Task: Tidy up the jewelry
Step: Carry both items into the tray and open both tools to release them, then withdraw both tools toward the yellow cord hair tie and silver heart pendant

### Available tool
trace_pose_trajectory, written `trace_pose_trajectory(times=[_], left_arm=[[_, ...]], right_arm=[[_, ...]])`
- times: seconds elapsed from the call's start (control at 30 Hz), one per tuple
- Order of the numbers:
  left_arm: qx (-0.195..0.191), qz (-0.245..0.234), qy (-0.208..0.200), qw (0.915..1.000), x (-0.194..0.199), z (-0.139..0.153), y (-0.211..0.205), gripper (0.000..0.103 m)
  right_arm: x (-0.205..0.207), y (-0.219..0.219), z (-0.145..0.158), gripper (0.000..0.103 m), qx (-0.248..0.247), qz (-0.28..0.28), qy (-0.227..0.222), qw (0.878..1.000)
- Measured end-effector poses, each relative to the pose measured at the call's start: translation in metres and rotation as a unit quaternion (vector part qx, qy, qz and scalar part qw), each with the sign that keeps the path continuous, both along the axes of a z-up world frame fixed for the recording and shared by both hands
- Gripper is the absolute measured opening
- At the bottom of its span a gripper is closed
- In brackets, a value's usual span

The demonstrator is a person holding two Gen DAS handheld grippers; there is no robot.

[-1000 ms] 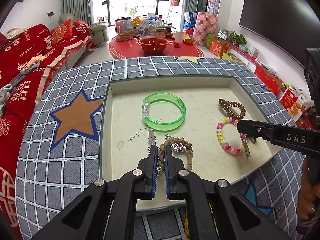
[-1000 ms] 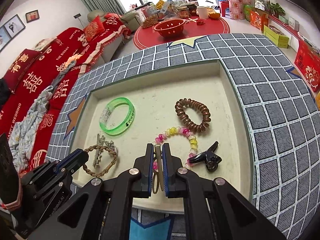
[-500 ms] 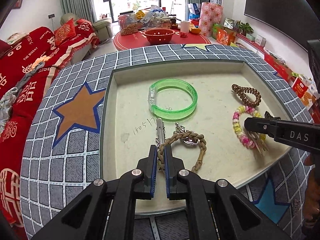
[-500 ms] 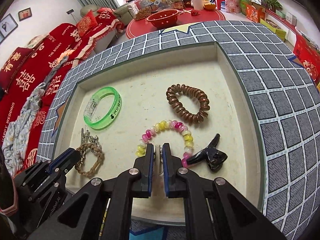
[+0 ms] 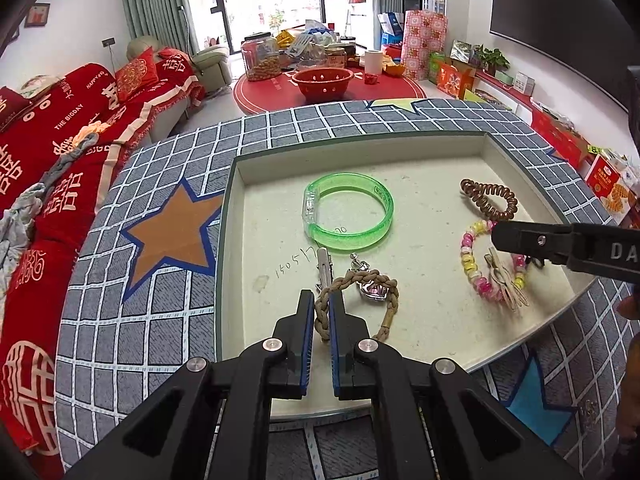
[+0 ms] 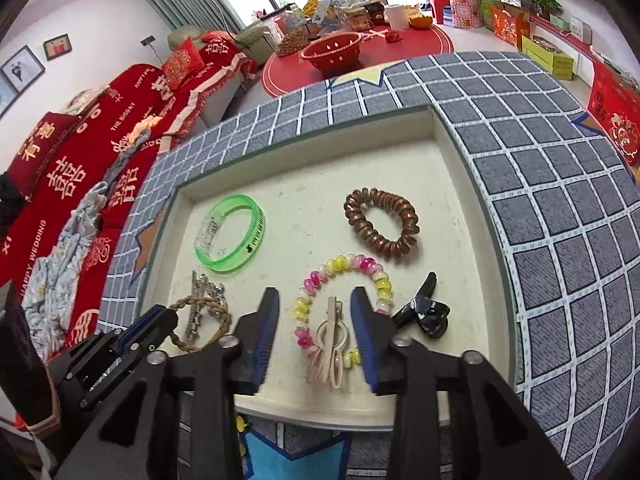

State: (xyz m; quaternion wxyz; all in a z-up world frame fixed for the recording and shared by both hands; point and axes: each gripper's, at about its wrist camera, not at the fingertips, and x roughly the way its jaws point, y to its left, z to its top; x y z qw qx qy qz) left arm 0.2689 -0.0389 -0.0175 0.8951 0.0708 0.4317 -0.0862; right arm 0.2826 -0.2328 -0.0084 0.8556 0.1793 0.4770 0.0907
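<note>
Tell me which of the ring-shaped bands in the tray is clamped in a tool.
The brown braided rope bracelet: the left tool is shut on its near loop. The green bangle, copper coil tie and pink-yellow bead bracelet lie free.

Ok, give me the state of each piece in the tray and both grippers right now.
left gripper: shut on the braided rope bracelet
right gripper: jaws opening, beige hair clip lying loose between them
beaded bracelet: flat, clip resting across it
green bangle: flat, untouched
brown spiral hair tie: flat, untouched
black claw clip: closed, lying flat
tray: open
</note>
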Motion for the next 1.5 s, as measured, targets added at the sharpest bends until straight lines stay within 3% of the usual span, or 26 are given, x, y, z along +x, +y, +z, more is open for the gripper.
trace_pose_trajectory(times=[0.23, 0.5, 0.67, 0.77, 0.93, 1.0, 1.03, 1.1, 1.37, 1.47, 1.5], left_arm=[[-0.002, 0.006, -0.008, 1.0, -0.001, 0.007, 0.001, 0.02], [-0.011, 0.019, -0.013, 0.9997, -0.002, 0.014, 0.007, 0.02], [-0.012, 0.017, -0.013, 0.9997, -0.004, 0.016, 0.007, 0.02], [-0.011, 0.017, -0.014, 0.9997, -0.005, 0.017, 0.007, 0.021], [-0.014, 0.015, -0.011, 0.9997, -0.004, 0.016, 0.006, 0.022], [-0.011, 0.016, -0.009, 0.9998, -0.004, 0.016, 0.005, 0.09], [-0.014, 0.025, -0.021, 0.9994, -0.006, 0.017, 0.007, 0.103], [-0.013, 0.023, -0.033, 0.9991, -0.007, 0.02, 0.007, 0.103], [-0.011, 0.026, -0.043, 0.9987, -0.016, 0.029, 0.014, 0.103], [-0.011, 0.023, -0.049, 0.9985, -0.026, 0.031, 0.019, 0.103], [-0.013, 0.023, -0.048, 0.9985, -0.029, 0.032, 0.022, 0.103]], right_arm=[[-0.01, -0.004, 0.017, 0.044, 0.018, -0.003, -0.016, 1.0], [-0.025, -0.007, 0.022, 0.06, 0.049, 0.0, -0.022, 0.999], [-0.033, -0.01, 0.023, 0.062, 0.061, -0.004, -0.023, 0.998], [-0.039, -0.013, 0.026, 0.069, 0.067, -0.007, -0.026, 0.997], [-0.046, -0.016, 0.031, 0.069, 0.065, -0.009, -0.034, 0.997], [-0.049, -0.017, 0.031, 0.07, 0.065, -0.011, -0.033, 0.997], [-0.05, -0.018, 0.031, 0.07, 0.066, -0.012, -0.033, 0.997], [-0.053, -0.02, 0.031, 0.081, 0.069, -0.014, -0.034, 0.997], [-0.067, -0.027, 0.035, 0.082, 0.077, -0.019, -0.04, 0.996], [-0.076, -0.029, 0.039, 0.102, 0.073, -0.024, -0.05, 0.996], [-0.081, -0.03, 0.042, 0.103, 0.073, -0.029, -0.061, 0.995]])
